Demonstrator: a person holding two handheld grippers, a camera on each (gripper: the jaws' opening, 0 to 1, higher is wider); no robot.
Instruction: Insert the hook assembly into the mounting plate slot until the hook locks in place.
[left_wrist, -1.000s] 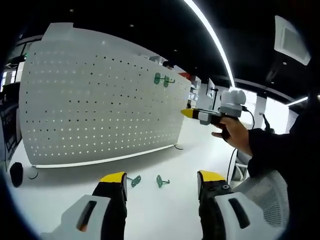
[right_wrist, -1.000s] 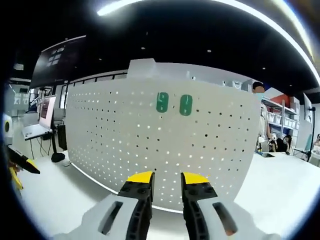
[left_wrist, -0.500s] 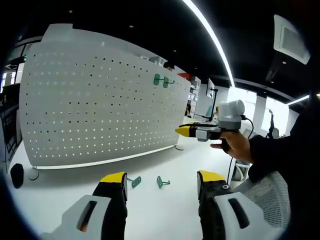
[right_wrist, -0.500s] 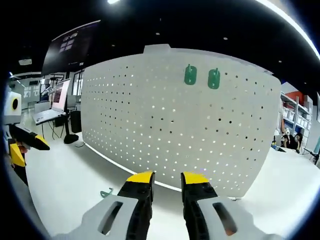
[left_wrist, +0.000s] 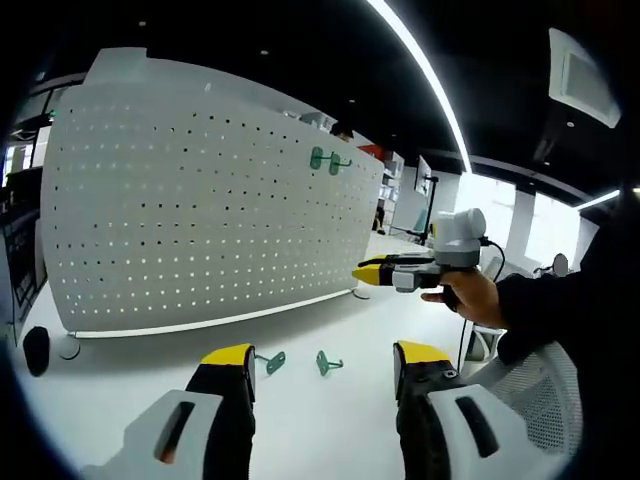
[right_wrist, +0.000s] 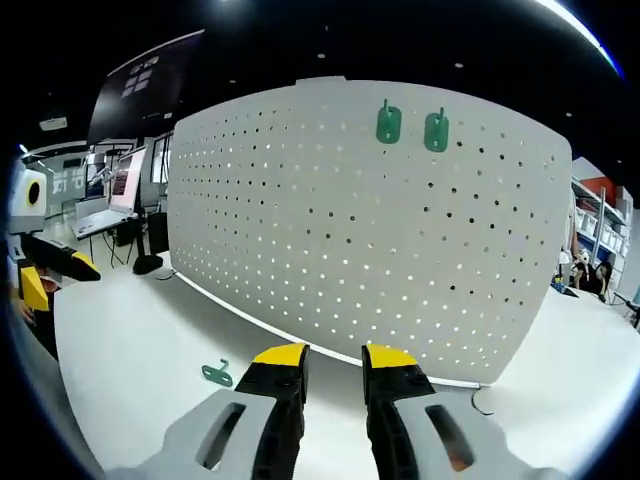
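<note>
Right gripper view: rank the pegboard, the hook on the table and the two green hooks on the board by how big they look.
1. pegboard
2. hook on the table and the two mounted hooks: all look alike; the table one is nearer, so unranked.

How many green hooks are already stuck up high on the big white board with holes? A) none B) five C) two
C: two green hooks hang side by side near the top of the white pegboard, and two more green hooks lie on the table.
</note>
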